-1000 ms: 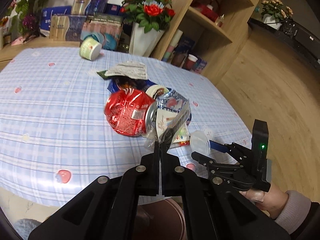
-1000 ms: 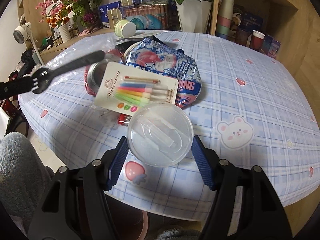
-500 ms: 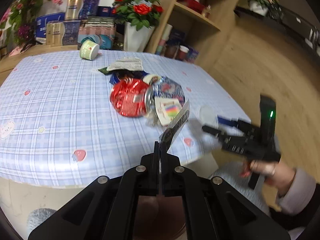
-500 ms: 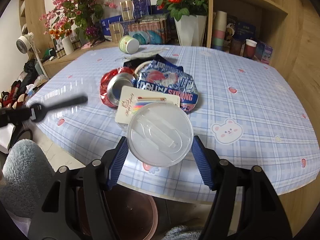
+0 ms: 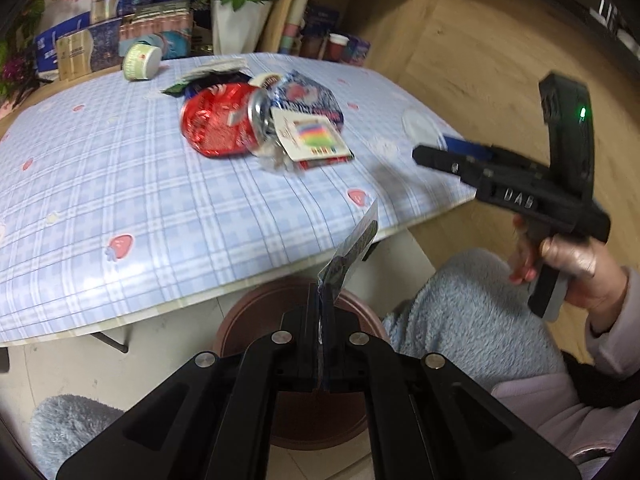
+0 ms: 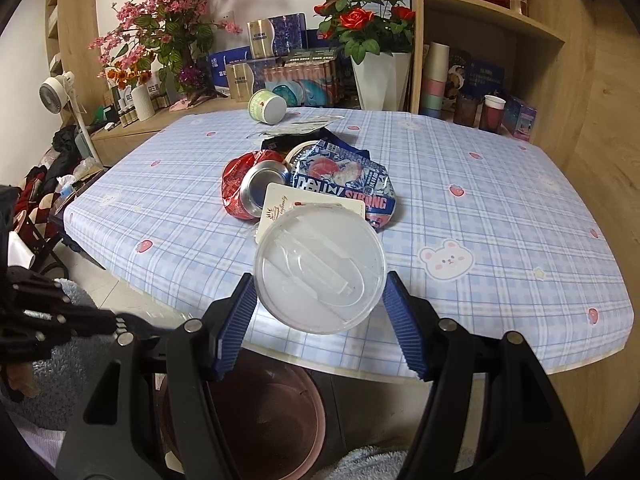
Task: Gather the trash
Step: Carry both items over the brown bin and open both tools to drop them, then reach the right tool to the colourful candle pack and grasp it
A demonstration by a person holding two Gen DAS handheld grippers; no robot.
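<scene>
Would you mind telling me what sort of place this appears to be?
Most likely a home living or dining room: a table under a plaid cloth, a vase of roses and wooden shelves holding cups.

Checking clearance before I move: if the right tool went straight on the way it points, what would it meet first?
Probably the table's checked top, then the candle card beyond the clear plastic lid held by the right tool; depth is unclear.

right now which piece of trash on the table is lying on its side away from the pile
The small green-and-white paper cup, tipped over alone at the far edge. The crushed red can and blue snack wrapper sit heaped together mid-table.
</scene>
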